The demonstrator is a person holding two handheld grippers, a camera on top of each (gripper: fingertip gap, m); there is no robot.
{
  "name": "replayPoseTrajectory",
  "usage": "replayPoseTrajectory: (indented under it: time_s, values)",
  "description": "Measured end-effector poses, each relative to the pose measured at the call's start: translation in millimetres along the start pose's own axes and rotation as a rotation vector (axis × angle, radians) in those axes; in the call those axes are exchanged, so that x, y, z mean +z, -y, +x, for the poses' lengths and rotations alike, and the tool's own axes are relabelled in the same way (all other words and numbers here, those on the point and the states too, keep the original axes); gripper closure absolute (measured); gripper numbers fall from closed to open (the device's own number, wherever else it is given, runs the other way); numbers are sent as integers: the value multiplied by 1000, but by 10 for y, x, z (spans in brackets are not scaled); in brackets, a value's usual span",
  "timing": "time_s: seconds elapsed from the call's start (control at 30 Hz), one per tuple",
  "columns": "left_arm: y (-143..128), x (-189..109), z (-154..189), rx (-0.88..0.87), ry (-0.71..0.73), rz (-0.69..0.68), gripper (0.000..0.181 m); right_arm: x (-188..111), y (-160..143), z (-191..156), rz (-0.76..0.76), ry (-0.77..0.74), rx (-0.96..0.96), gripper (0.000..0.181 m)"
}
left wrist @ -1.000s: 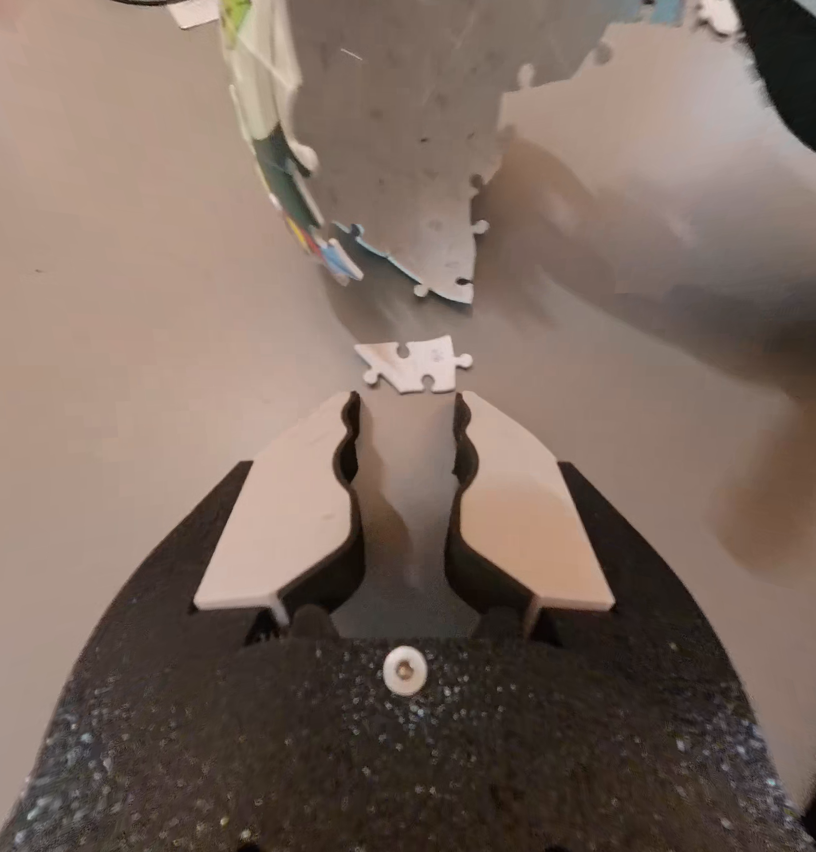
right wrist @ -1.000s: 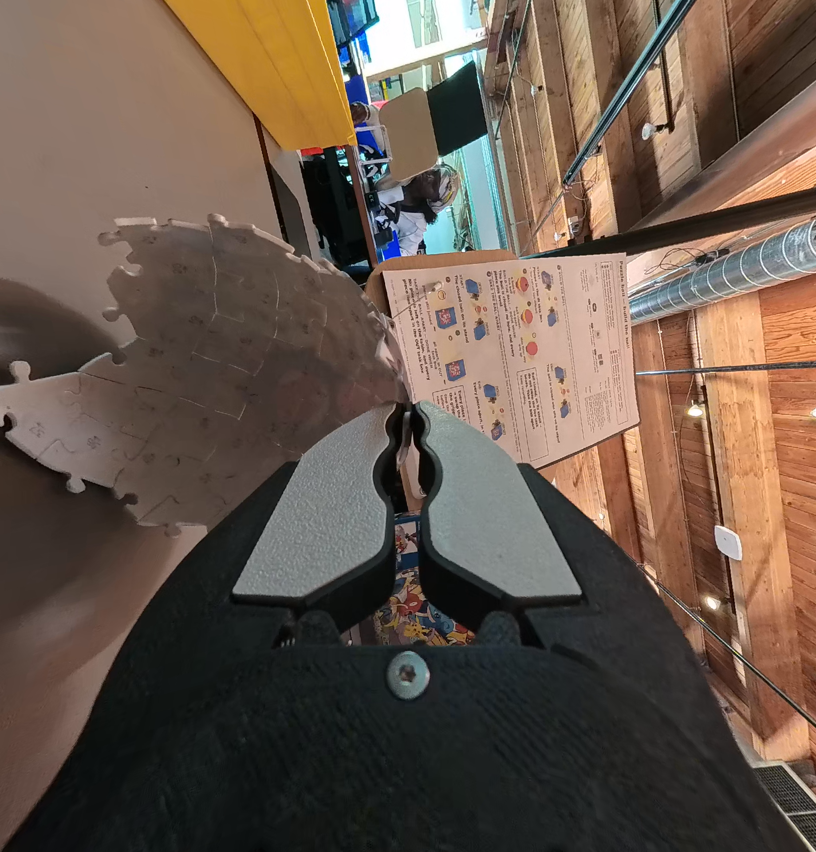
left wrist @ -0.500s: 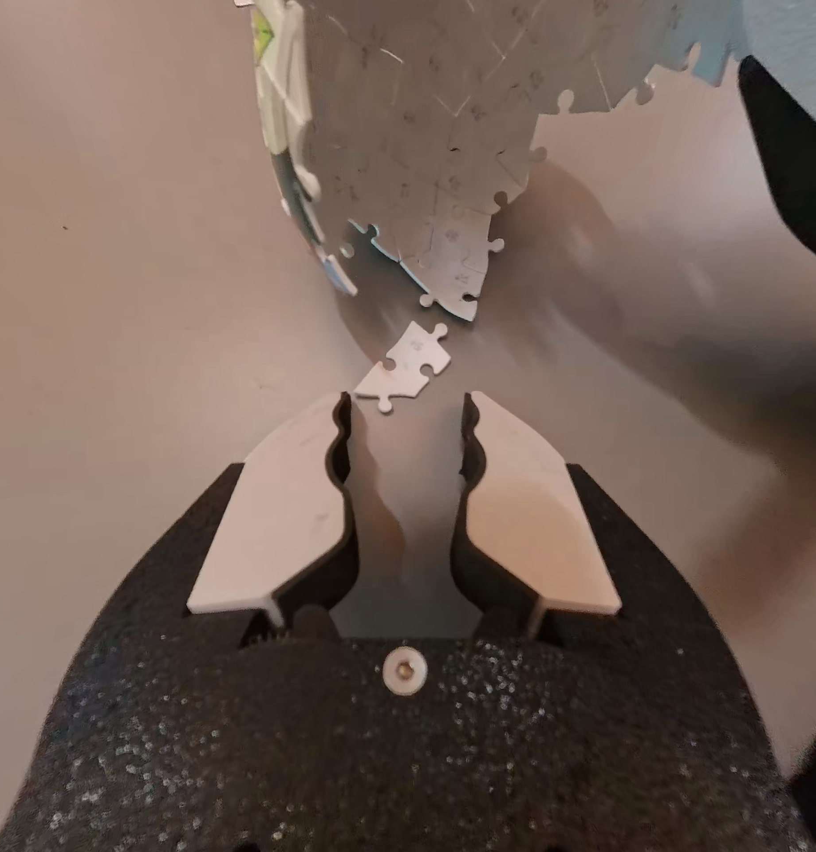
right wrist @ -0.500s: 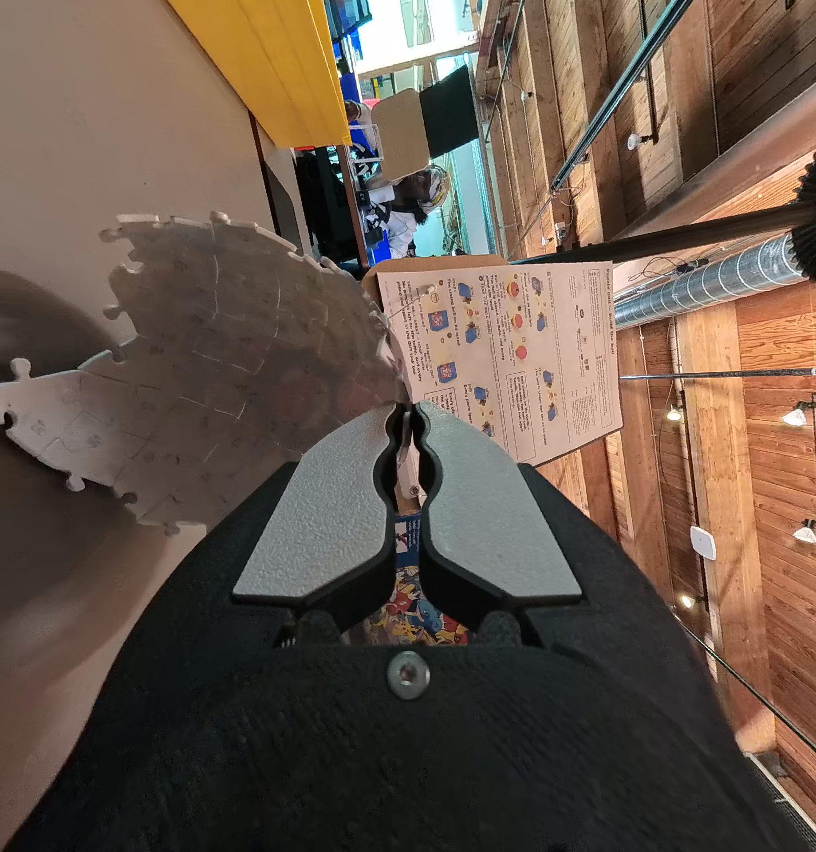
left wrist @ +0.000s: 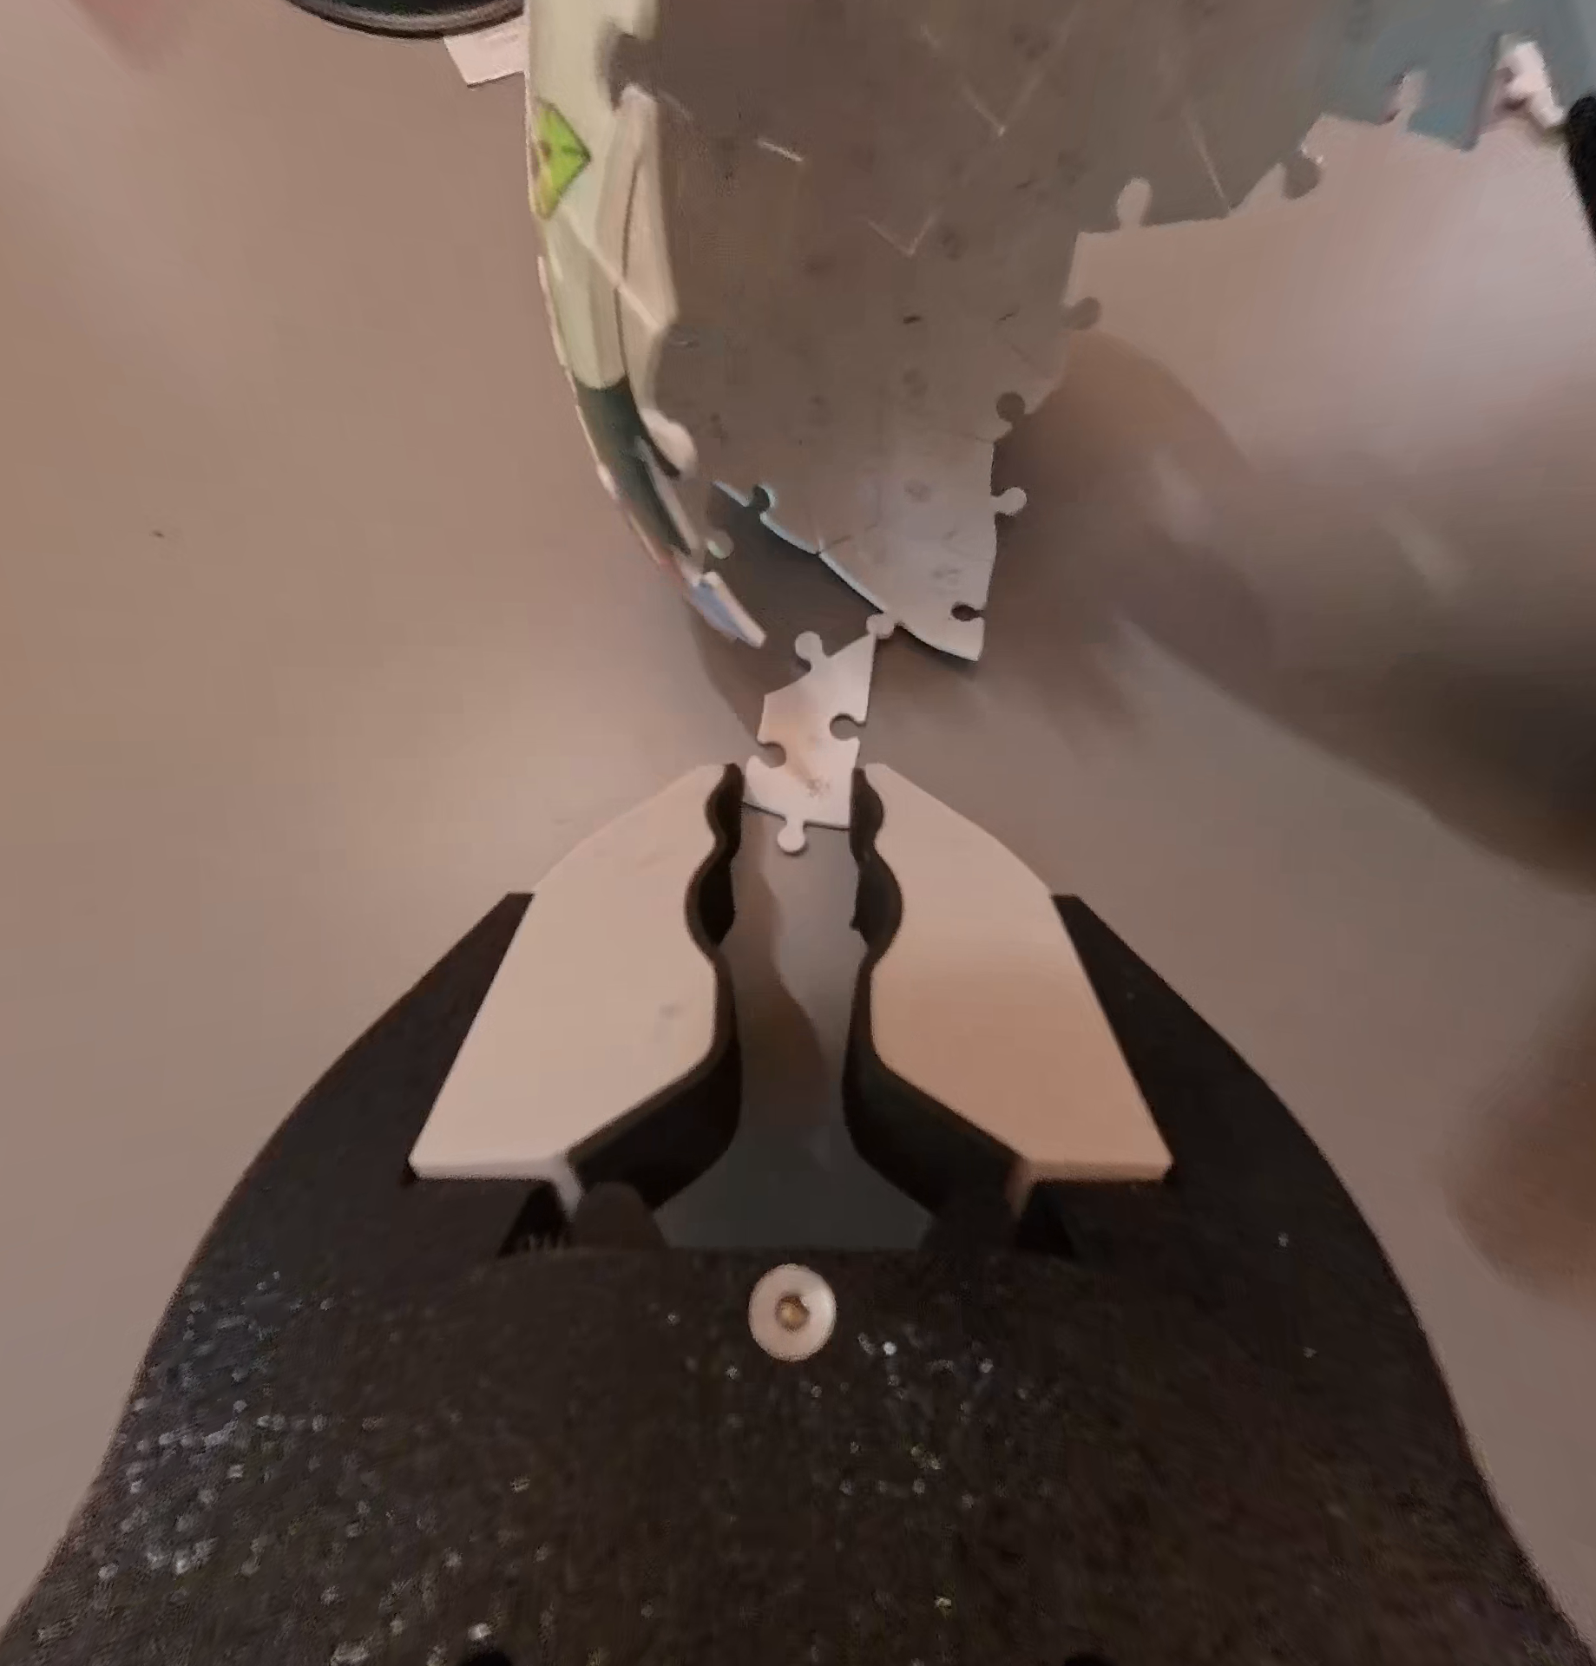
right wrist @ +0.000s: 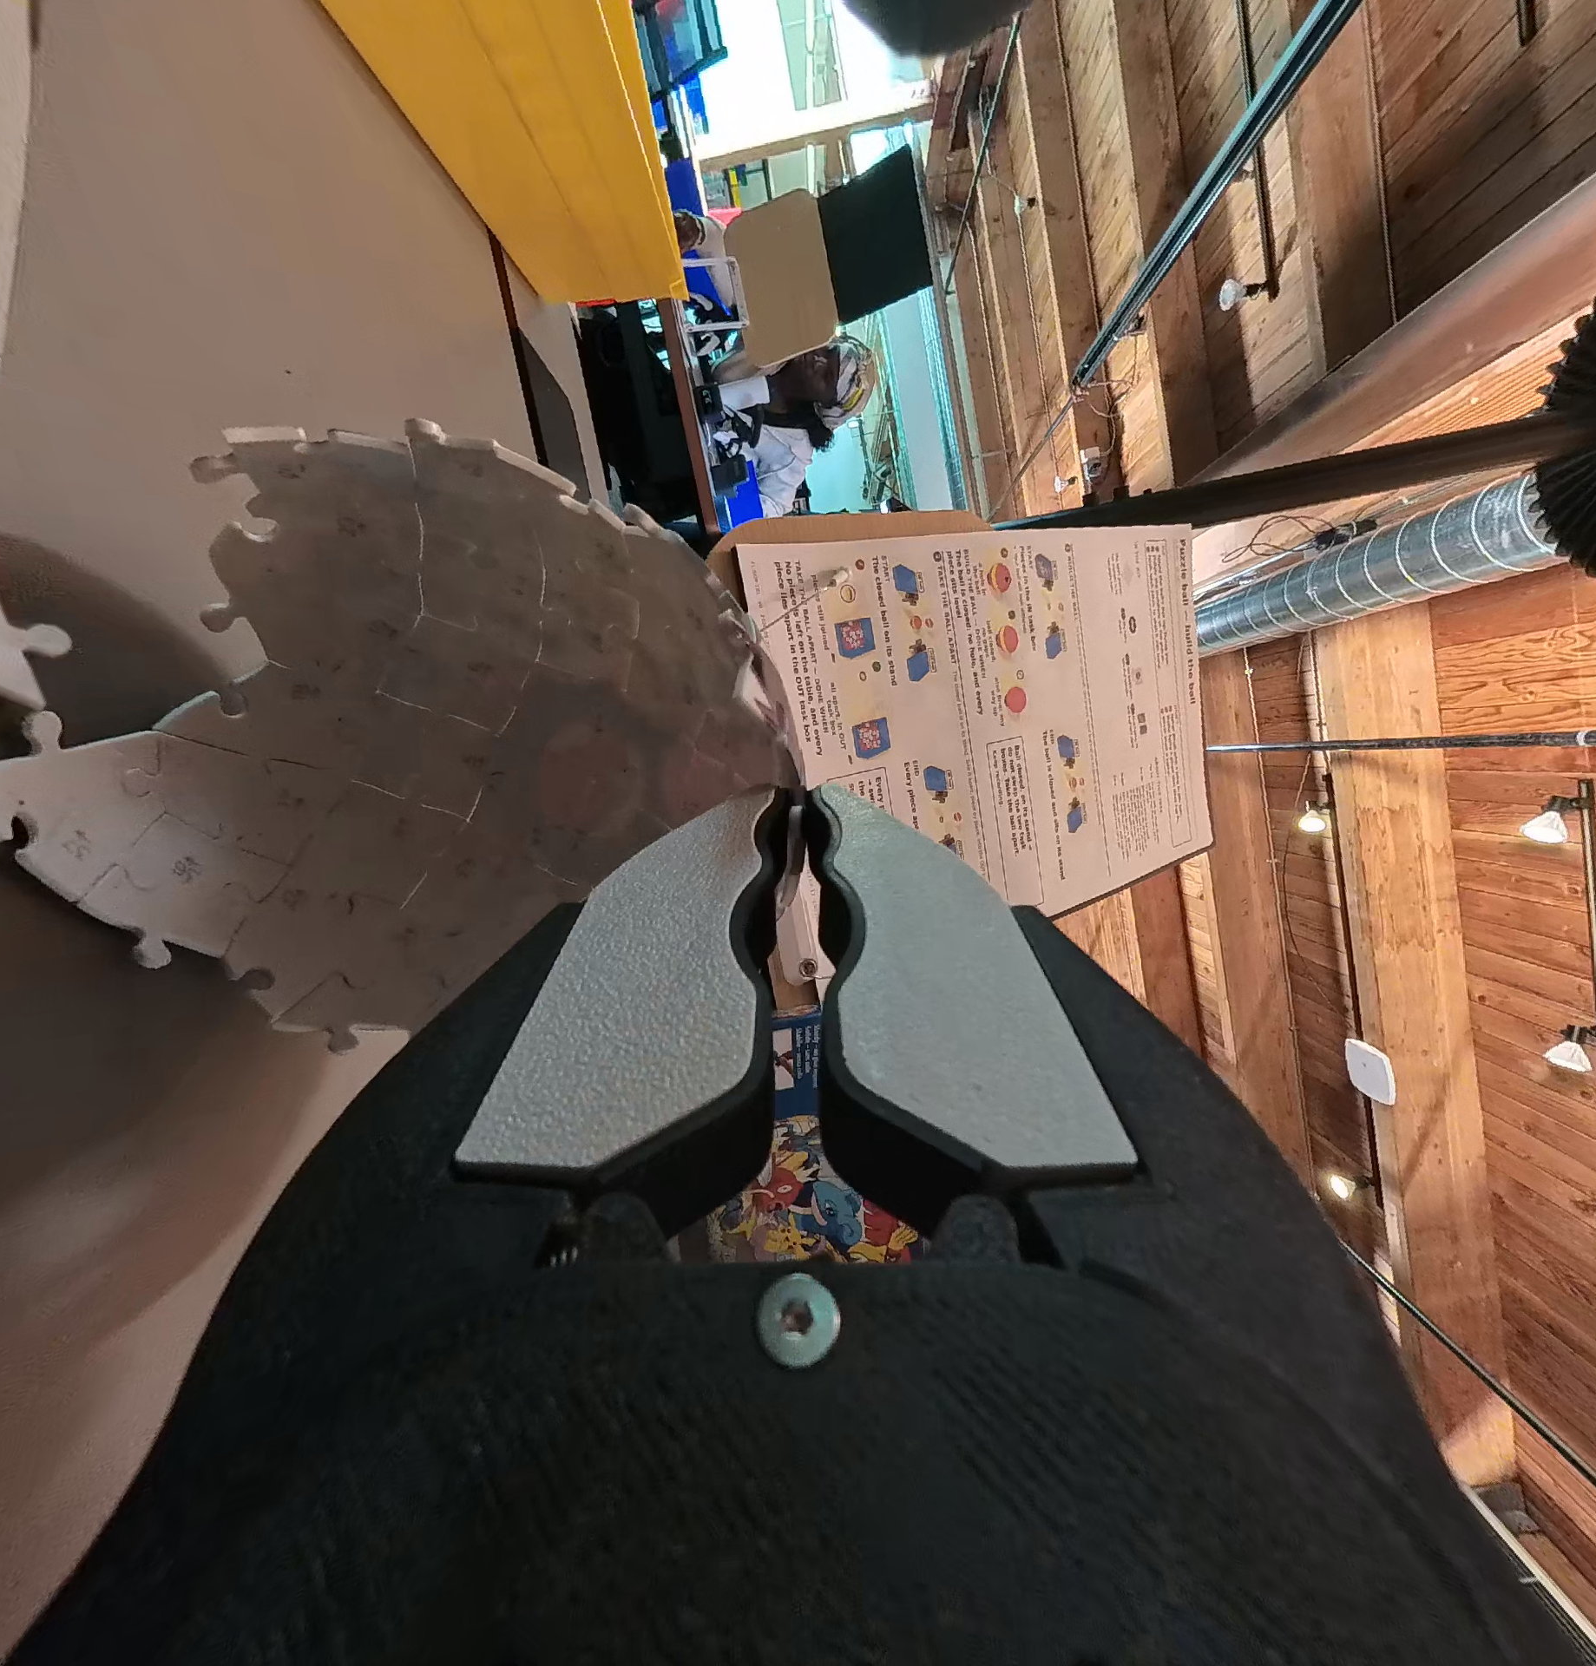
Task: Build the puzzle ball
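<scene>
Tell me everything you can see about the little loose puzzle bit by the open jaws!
The loose puzzle piece is really two small pieces locked together, pale grey with the blank back showing, thin and stiff like card or plastic. Round knobs stick out from its edges. It lies on the brown table, its near end between the tips of the open left gripper; whether they touch it is unclear. Its far corner reaches the tip of the part-built ball shell.

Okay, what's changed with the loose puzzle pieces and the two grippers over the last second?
The loose two-piece strip swung from lying crosswise to pointing at the ball shell, its near end now between the left gripper fingertips. The right gripper stayed clamped on the shell's rim.
</scene>
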State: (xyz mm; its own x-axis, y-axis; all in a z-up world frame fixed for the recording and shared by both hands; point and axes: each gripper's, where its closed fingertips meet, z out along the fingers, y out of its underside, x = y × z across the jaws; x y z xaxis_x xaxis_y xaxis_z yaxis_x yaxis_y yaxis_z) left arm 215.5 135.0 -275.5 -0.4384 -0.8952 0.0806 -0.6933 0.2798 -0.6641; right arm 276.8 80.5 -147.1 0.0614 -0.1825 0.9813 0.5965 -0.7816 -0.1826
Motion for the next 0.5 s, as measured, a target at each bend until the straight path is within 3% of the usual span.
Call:
replayPoseTrajectory:
  time_s: [0.23,0.5]
  values:
    - [7,9,-11,16,27,-13,160,6,-9,-1,-1,-1,1,178]
    - [30,-13,81,-143,27,-11,154,7,-10,2,-2,-6,-11,178]
